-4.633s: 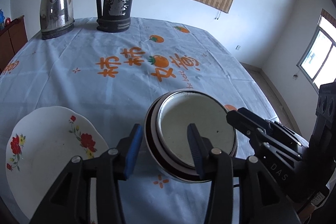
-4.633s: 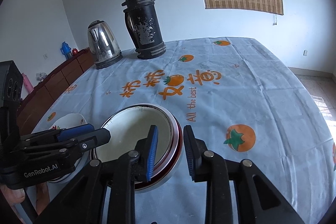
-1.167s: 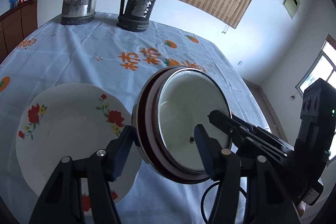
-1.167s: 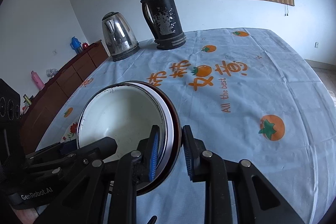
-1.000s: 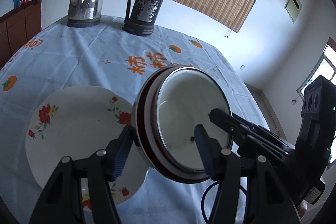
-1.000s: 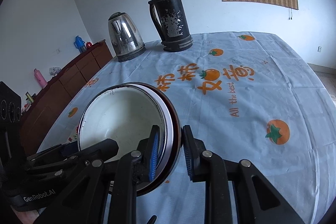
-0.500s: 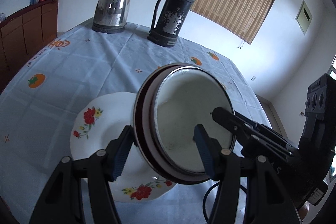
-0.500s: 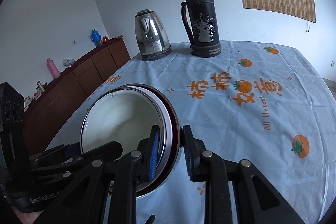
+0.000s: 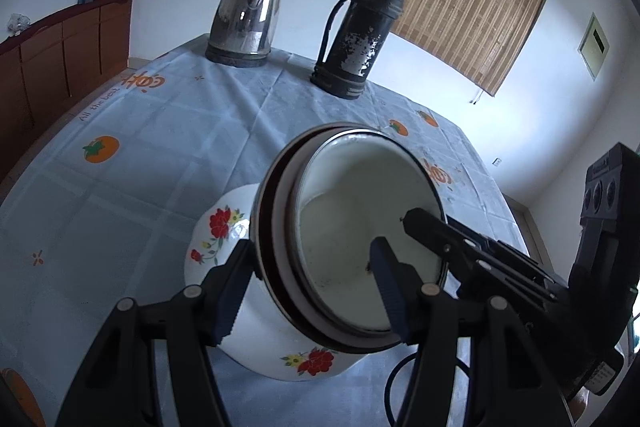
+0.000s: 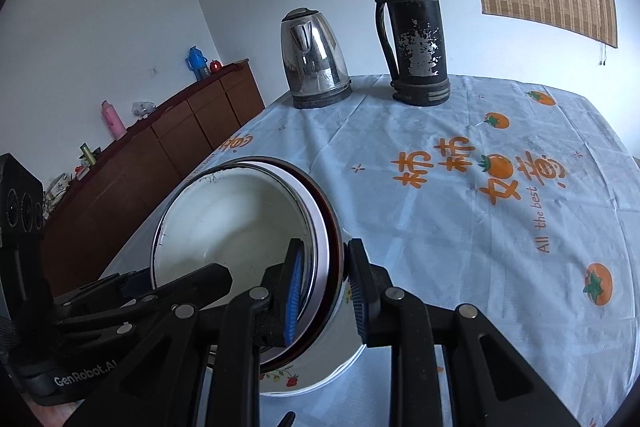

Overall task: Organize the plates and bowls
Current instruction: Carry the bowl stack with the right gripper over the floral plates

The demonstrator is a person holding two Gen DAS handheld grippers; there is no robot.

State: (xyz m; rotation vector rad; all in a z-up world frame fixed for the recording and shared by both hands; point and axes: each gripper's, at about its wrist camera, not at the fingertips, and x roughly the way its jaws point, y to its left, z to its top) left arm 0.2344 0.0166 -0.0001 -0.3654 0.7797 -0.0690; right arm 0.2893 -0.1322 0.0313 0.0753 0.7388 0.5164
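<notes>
**Two-grip carry: nested bowls above the floral plate**

You are holding the nested bowls (image 9: 360, 255) off the table w/ both grippers. The stack is tilted, mouth facing you, and is hanging over the floral plate (image 9: 218, 231), which is lying flat on the tablecloth (image 9: 160, 147); in the left wrist view the plate is showing from 9 to 6 o'clock around the stack.

- L gripper (image 9: 308, 291): fingers are standing apart and straddling the rim at its 7 o'clock, one pad inside the white inner bowl, one outside the dark outer one. Pad contact is not clear, so whether it is clamping cannot be told.
- R gripper (image 10: 324, 287): fingers are nearly together and pinching the stacked rims at 4 o'clock in its own view, one pad inside, one outside.

Handling (judgement): the bowls are looking rigid, glossy, prob. enamel or ceramic, so expect slippery rims and chipping on impact. The inner bowl is sitting loose and could slide out if you tilt further. Take hold on the rim, on opposite sides. Level the stack before lowering onto the plate.

The kettle (image 9: 246, 15) and thermos (image 9: 360, 35) are standing at 12 o'clock, well clear.
</notes>
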